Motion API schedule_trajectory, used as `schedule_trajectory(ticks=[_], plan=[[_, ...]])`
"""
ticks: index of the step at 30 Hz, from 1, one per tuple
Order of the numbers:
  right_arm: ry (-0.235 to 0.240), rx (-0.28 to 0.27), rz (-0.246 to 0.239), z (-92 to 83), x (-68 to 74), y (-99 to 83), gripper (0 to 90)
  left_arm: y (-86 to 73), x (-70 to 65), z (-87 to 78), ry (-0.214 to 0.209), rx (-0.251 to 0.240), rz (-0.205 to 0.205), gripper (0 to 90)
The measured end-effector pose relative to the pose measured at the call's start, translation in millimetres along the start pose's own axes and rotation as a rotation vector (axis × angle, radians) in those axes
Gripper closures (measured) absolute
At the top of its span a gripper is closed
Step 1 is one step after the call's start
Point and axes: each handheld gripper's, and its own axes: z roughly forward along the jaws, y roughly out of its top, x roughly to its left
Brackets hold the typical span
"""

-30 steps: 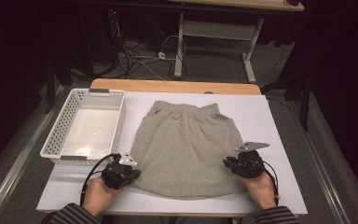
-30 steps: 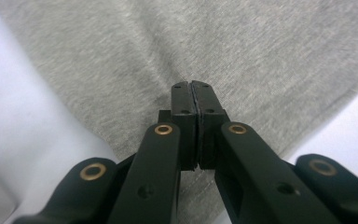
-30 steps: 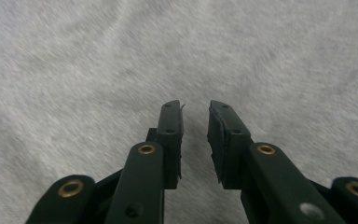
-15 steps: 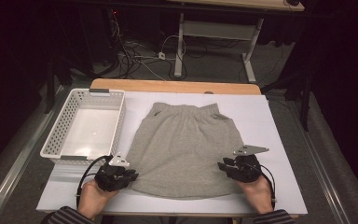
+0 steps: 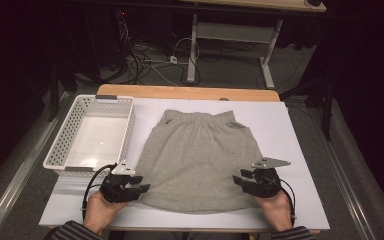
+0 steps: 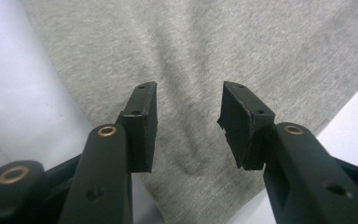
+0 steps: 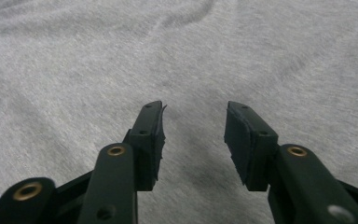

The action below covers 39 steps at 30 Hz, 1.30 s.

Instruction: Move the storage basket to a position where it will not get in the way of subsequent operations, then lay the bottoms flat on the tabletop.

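Note:
A grey skirt lies flat on the white table cover, waistband at the far side and hem toward me. My left gripper sits at the hem's left corner. Its jaws have just been opening, and in the left gripper view it is open above the grey fabric with nothing pinched. My right gripper sits at the hem's right corner. Its jaws have also just been opening, and in the right gripper view it stands open over the cloth without pressing on it.
A white slatted basket stands to the left of the skirt, with nothing in it. The white cover has bare room to the right of the skirt. Behind the table's wooden far edge are desk legs and cables on the floor.
Both pairs of jaws have spread apart at the hem corners, and the fabric now lies loose under them. The hands have hardly shifted.

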Motion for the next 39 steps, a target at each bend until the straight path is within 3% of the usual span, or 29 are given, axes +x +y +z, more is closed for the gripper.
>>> schedule_trajectory(ticks=[14, 20, 26, 39], plan=[[-0.032, -0.044, 0.004, -3.0, 4.3, -1.0, 47.6, 0.5, 1.0, -4.2, -0.01, -0.042, -0.014, 46.6], [-0.017, -0.065, 0.01, -3.9, 8.7, -3.1, 47.9, 1.4, 1.1, -5.1, -0.005, -0.054, -0.007, 45.7], [-0.023, -0.081, -0.015, -4.1, 13.0, -4.4, 48.1, 1.1, 1.4, -6.1, -0.02, -0.064, -0.009, 47.4], [-0.018, -0.095, -0.042, -5.6, 17.4, -6.9, 47.0, 2.3, 0.9, -6.1, -0.003, -0.083, -0.009, 47.1]])
